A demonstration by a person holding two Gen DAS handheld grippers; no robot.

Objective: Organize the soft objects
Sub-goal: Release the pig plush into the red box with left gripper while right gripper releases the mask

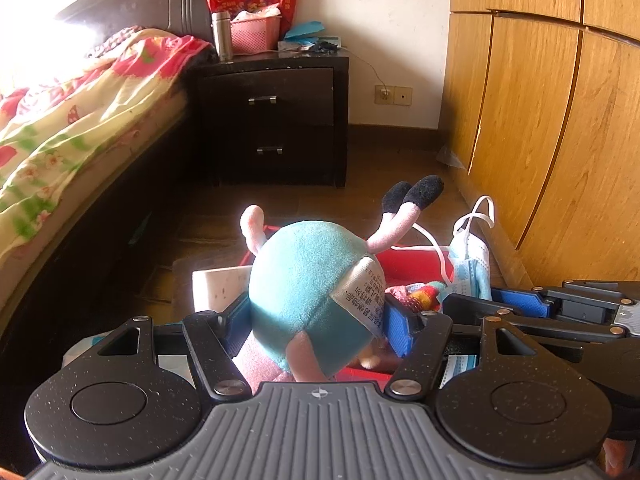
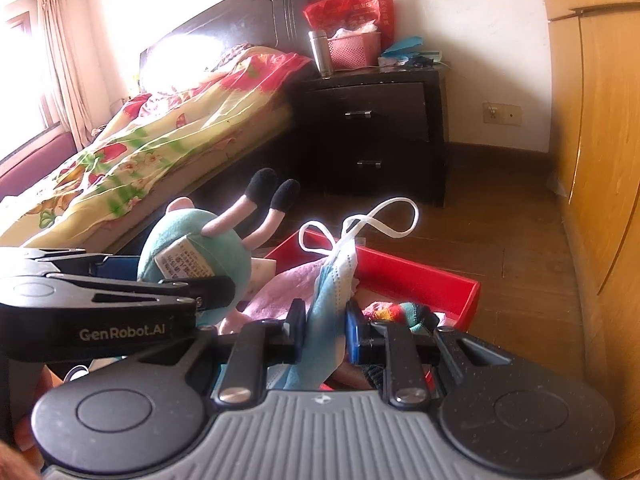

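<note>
My left gripper [image 1: 320, 320] is shut on a plush toy [image 1: 312, 292] with a teal body, pink limbs and black feet, held upside down above the red bin [image 1: 416, 262]. The toy also shows in the right wrist view [image 2: 200, 248]. My right gripper [image 2: 326, 328] is shut on blue and white face masks [image 2: 332, 292] with white ear loops, held over the red bin [image 2: 420, 276]. The bin holds a pink cloth [image 2: 280, 284] and a colourful knitted item [image 2: 400, 314]. The masks show at the right of the left wrist view [image 1: 472, 264].
A bed with a flowered quilt [image 1: 72, 120] runs along the left. A dark nightstand [image 1: 276, 120] stands against the far wall, bearing a pink basket [image 1: 256, 34] and a steel flask [image 1: 222, 34]. A wooden wardrobe [image 1: 560, 120] lines the right. The floor is wood.
</note>
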